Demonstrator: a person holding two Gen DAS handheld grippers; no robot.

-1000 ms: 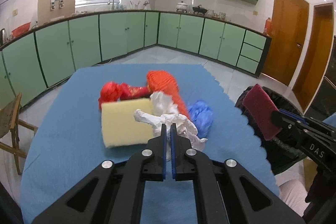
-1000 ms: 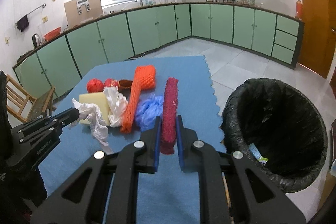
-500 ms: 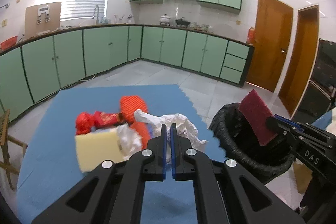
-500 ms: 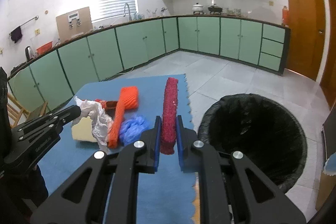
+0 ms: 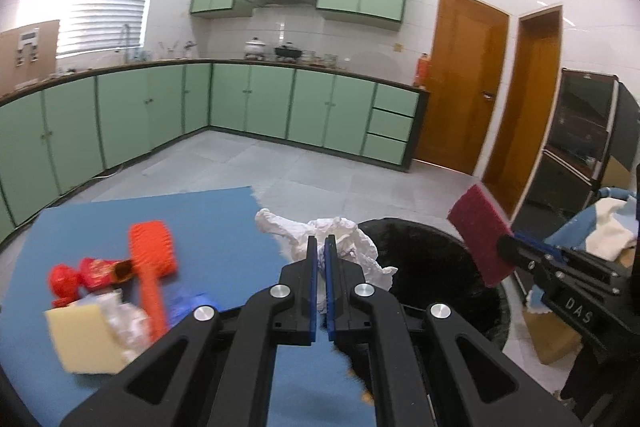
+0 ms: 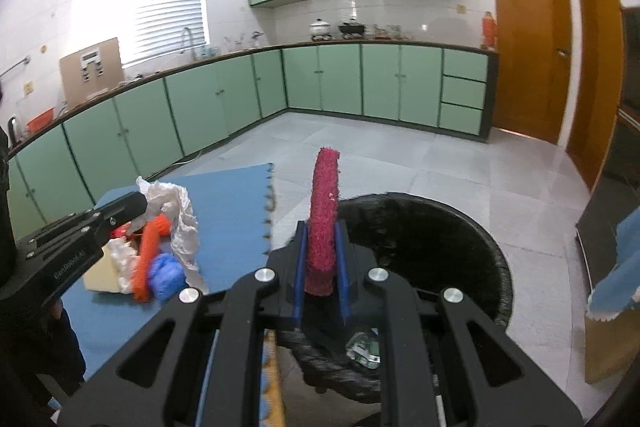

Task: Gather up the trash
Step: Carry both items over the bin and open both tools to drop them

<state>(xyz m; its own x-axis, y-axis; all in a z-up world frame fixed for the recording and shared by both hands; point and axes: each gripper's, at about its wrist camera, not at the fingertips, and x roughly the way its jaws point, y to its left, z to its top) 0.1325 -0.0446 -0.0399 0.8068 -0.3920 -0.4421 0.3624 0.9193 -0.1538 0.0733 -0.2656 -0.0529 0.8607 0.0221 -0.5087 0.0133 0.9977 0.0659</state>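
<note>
The right gripper [image 6: 322, 267] clamped the dark red scouring pad [image 6: 324, 219] upright above the bin [image 6: 472, 247], nearer its mouth. The left gripper [image 5: 320, 259], pinching crumpled white paper [image 5: 344, 239], hung at the bin's left rim. Remaining trash lay left on the bench [image 5: 208, 223].

Pile on counter [image 5: 224, 219] motion-blurred; yellow sponge [image 5: 86, 337] smeared. Bin [image 6: 448, 239] floor mostly behind right fingers [image 6: 342, 267]; scrap inside [image 6: 364, 349] unreadable.
</note>
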